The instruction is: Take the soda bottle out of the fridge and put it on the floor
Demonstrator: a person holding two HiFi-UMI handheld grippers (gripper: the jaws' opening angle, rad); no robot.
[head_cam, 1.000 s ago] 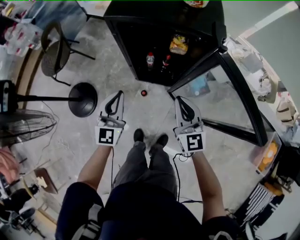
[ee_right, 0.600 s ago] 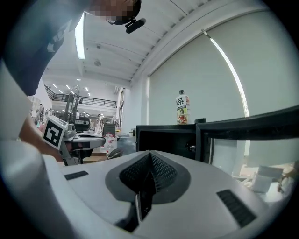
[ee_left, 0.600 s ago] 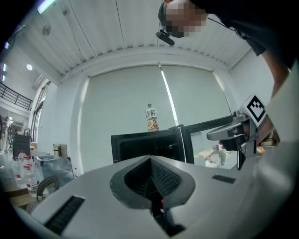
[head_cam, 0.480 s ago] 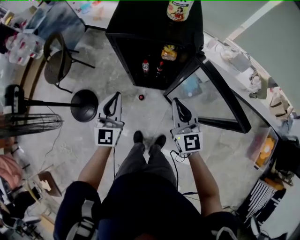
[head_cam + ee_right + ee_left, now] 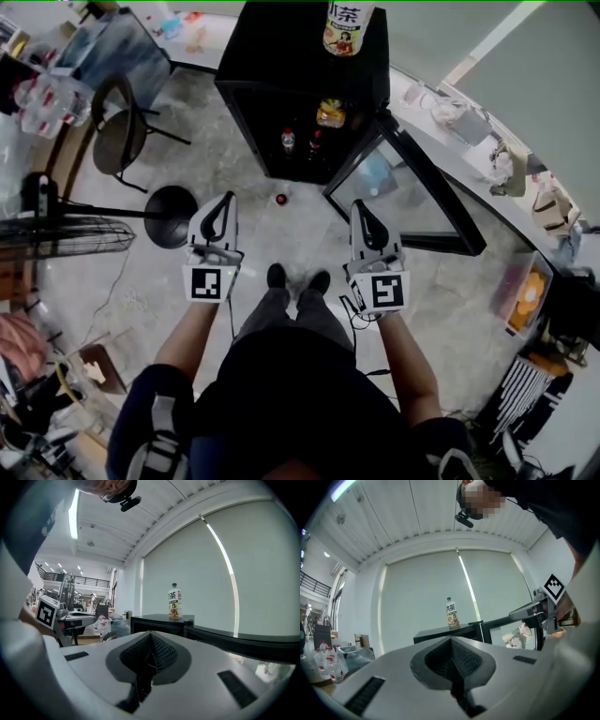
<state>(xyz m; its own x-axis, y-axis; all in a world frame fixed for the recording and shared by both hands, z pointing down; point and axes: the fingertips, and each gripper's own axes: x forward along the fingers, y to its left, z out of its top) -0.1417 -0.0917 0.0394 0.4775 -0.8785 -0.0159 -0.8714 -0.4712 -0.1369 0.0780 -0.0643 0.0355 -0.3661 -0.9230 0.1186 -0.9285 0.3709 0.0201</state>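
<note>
Soda bottle [image 5: 280, 199] is my reading of the small red-capped thing that stands on the floor [image 5: 216, 150] just in front of the open fridge [image 5: 281, 47], seen from straight above; it is too small to be sure. If so, it already lies where the task wants it. 2 other bottles [image 5: 300, 142] stand side by side inside the fridge below a yellow bag [image 5: 330, 112], so the scene would equally fit a bottle not taken out. The left gripper [image 5: 227, 199] and the right gripper [image 5: 359, 204] are held out level above the floor, on either side of the person's shoes [image 5: 298, 277]. On both, the fingers [image 5: 464, 658] are pressed together with nothing between them. Either way, the care I would advise is the same. The red-capped thing is narrow and upright on bare concrete, near the shoes, so a stray foot or a low swing could tip it. The glass door [image 5: 412, 187] stands open at the right, close to the right gripper, so that arm has less room than the left.
</note>
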